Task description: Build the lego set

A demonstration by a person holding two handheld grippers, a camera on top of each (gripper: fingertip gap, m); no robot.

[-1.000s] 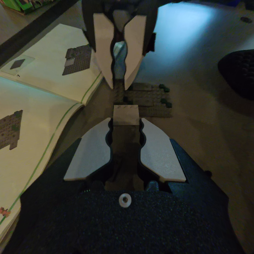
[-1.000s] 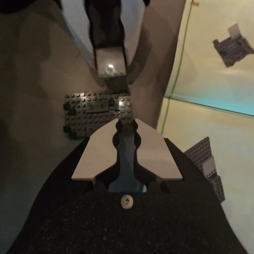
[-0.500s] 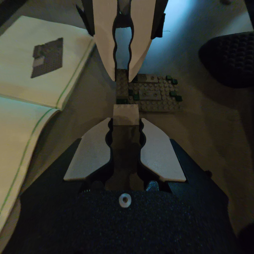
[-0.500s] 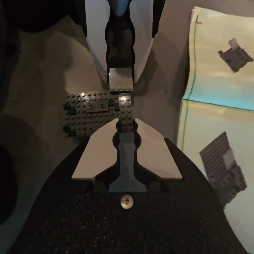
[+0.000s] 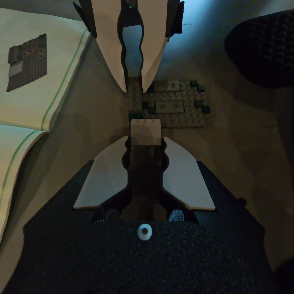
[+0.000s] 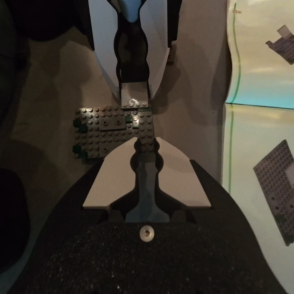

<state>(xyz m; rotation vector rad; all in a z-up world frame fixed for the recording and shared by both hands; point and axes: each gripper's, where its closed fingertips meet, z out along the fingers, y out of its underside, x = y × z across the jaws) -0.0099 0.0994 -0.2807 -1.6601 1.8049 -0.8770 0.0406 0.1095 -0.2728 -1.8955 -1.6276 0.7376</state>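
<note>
Left gripper [image 5: 146, 138] gripping a pale slope brick [image 5: 145, 132] at the near edge of the grey plate [image 5: 183, 109]; right gripper [image 6: 146, 139] straddling the plate's two-stud strip on the tabletop, whether pinching it or just around it unclear.

- You're at a dim tabletop [image 5: 238, 167] set up for hobby building; whether it stands in a home or a lab can't be told.
- To your left lies an open instruction booklet [image 5: 39, 79] with printed build diagrams.
- Far from you, a grey studded baseplate [image 5: 175, 111] sits flat on the table.
- A dark textured object [image 5: 262, 47] is at far right, unidentifiable.
</note>
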